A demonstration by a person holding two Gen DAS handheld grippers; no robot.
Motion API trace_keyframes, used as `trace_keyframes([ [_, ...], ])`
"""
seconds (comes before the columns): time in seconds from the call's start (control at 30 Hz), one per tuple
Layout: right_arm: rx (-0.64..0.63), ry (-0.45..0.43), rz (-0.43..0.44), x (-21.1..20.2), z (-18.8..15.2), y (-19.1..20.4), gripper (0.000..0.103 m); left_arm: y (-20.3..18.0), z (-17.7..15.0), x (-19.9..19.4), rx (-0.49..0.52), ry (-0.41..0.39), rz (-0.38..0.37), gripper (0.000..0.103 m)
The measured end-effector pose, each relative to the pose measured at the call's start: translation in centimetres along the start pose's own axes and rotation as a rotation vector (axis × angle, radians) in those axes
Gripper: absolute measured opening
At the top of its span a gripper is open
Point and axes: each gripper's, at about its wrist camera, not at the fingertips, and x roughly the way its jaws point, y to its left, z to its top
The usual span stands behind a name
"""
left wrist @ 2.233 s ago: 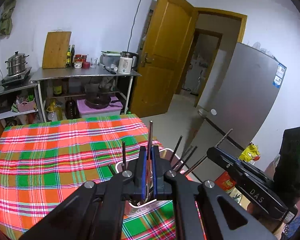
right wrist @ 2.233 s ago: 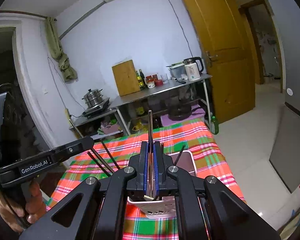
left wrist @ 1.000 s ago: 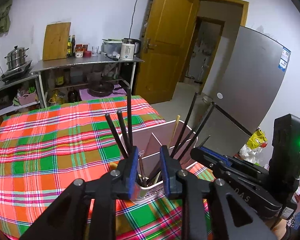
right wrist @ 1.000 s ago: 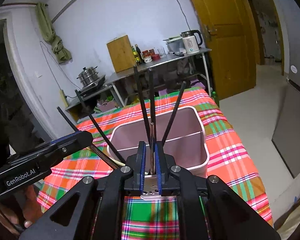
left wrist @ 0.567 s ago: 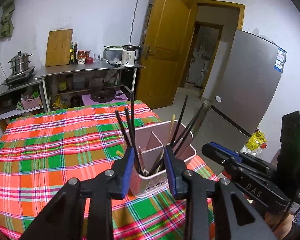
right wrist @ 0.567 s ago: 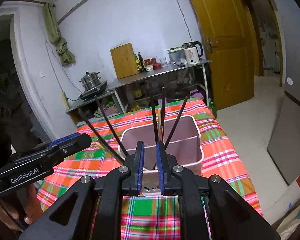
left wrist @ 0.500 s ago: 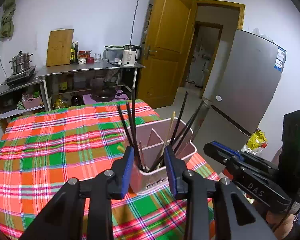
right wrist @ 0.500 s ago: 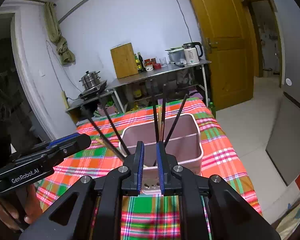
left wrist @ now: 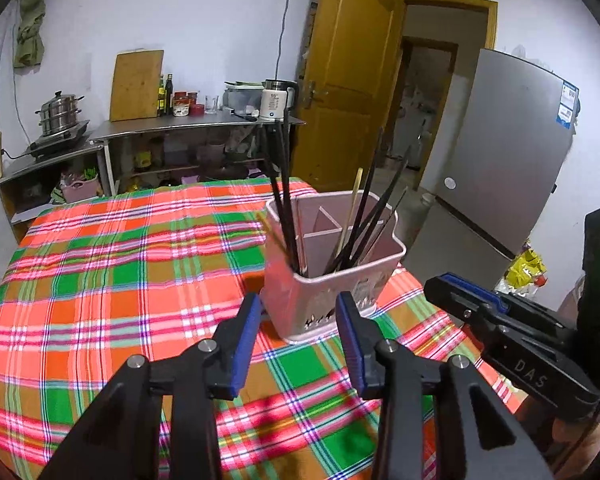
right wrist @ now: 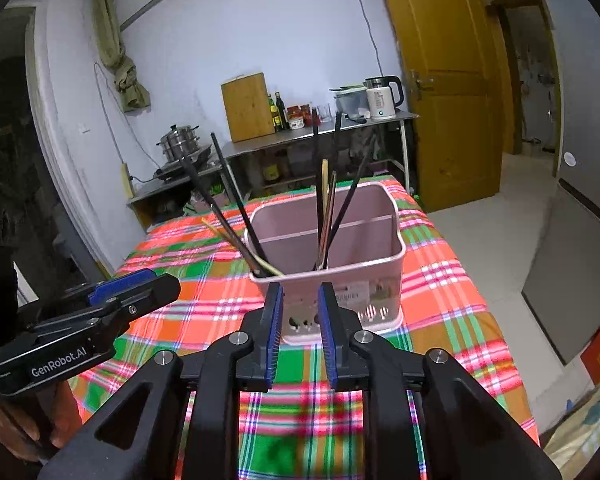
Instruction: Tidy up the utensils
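A: Blue pads on the left tongs [left wrist: 298,312] stand wide apart with nothing between them, just short of the pink utensil holder [left wrist: 332,276].

B: And the right tongs [right wrist: 299,304]?

A: Also parted, more narrowly, and empty; their tips sit in front of the holder's near wall without a clear touch.

B: Where is the holder?

A: Upright on the plaid cloth [left wrist: 140,264] of the worktop, near its right edge. Dark chopsticks [right wrist: 228,204] lean out of its compartments, with a pale wooden one [left wrist: 350,216] among them.

B: Beyond that?

A: A steel shelf [left wrist: 196,126] with a kettle [left wrist: 274,100], then a yellow door [left wrist: 348,88].
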Motion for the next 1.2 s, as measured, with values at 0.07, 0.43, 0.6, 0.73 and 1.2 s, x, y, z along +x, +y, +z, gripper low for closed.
trace_keyframes([
  [0.07, -0.005, 0.001, -0.005, -0.2, -0.7, 0.1, 0.019, 0.0, -0.8, 0.1, 0.0, 0.003, 0.012, 0.041],
  [0.43, -0.028, 0.04, -0.032, 0.0, -4.1, 0.8, 0.019, -0.2, -4.7, 0.6, 0.013, 0.035, 0.049, 0.042],
  [0.6, -0.035, 0.064, -0.038, 0.4, -4.8, 0.9, 0.019, -0.3, -5.9, 0.8, 0.015, 0.049, 0.055, 0.042],
  [0.73, -0.039, 0.072, -0.042, 0.6, -5.3, 1.0, 0.019, -0.2, -6.3, 0.8, 0.019, 0.052, 0.069, 0.043],
  [1.2, -0.042, 0.095, -0.051, 1.3, -6.1, 1.2, 0.019, -0.2, -6.7, 1.0, 0.018, 0.053, 0.075, 0.047],
])
